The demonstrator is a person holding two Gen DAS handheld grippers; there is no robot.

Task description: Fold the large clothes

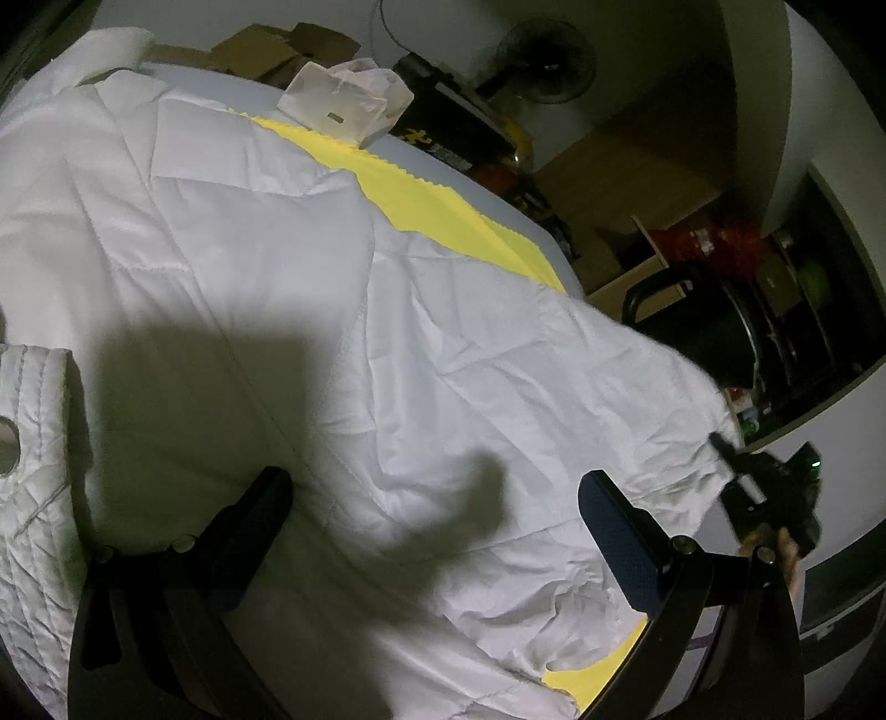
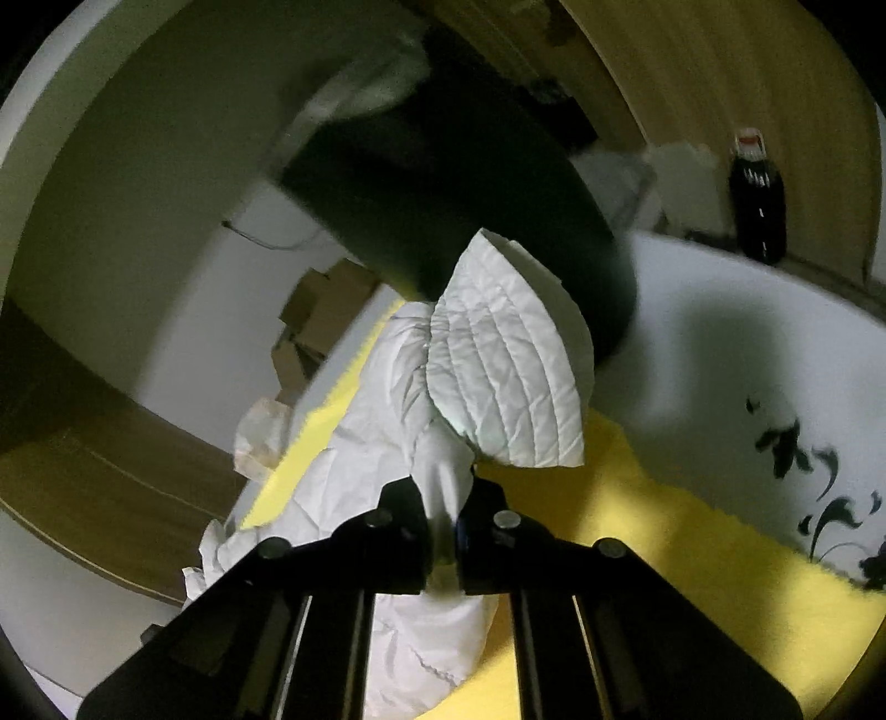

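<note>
A large white padded jacket [image 1: 288, 288] lies spread on a yellow cloth [image 1: 421, 194] over a white table. My left gripper [image 1: 437, 520] is open above the jacket's lower part, touching nothing. My right gripper [image 2: 443, 531] is shut on a bunched edge of the white jacket [image 2: 387, 399] and holds it lifted; a quilted flap [image 2: 504, 360] stands up just past the fingers. The right gripper also shows at the right edge of the left wrist view [image 1: 769, 498], at the jacket's far corner.
A clear plastic bag [image 1: 349, 99] sits at the table's far edge. Cardboard boxes [image 1: 277, 50], a fan [image 1: 545, 61] and a cluttered shelf [image 1: 775, 310] stand beyond. A dark bottle [image 2: 757, 205] stands by the wall. The yellow cloth [image 2: 664, 531] covers the table [image 2: 720, 343].
</note>
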